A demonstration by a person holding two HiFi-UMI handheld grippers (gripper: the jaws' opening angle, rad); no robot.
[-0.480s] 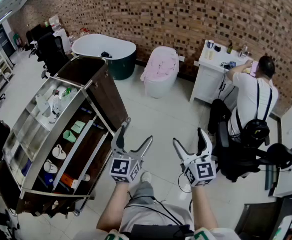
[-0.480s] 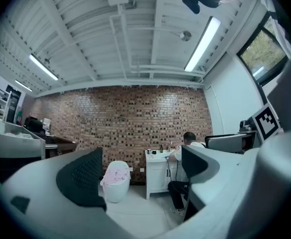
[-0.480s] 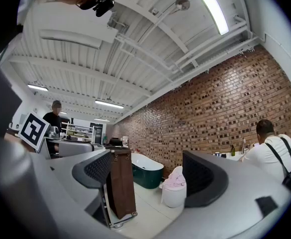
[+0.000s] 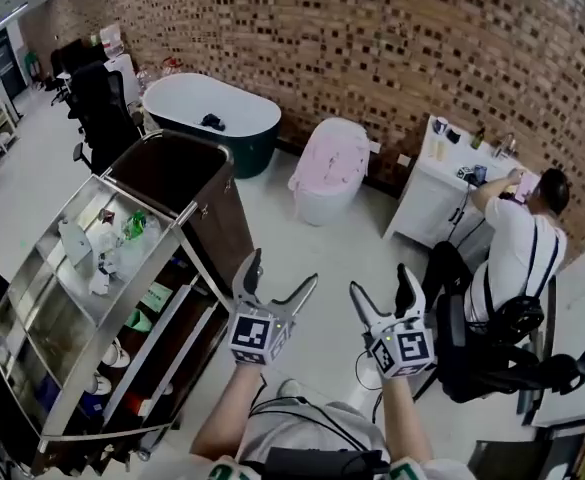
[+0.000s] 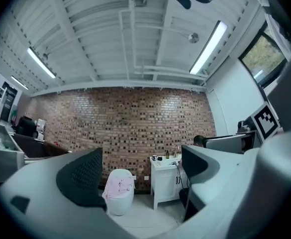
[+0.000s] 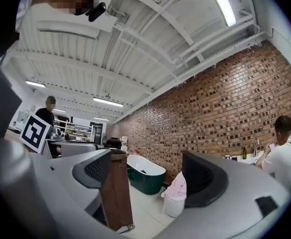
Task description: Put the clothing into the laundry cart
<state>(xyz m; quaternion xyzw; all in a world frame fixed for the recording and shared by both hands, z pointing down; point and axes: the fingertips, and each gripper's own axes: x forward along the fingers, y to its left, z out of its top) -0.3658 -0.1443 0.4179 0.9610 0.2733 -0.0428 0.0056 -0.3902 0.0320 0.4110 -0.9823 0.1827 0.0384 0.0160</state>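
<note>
Draping the toilet [image 4: 315, 204], pink clothing [image 4: 329, 150] far ahead of left tool [image 4: 282, 270] and right tool [image 4: 380, 280], both wide-open.

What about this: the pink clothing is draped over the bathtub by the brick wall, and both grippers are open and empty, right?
Wrong on one point: the head view shows the pink clothing draped over the white toilet, not the bathtub. Left gripper and right gripper are indeed open and empty.

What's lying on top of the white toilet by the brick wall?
A pink garment is draped over the white toilet, hanging partway down it. It covers the top, so the lid and anything under the cloth cannot be seen.
</note>
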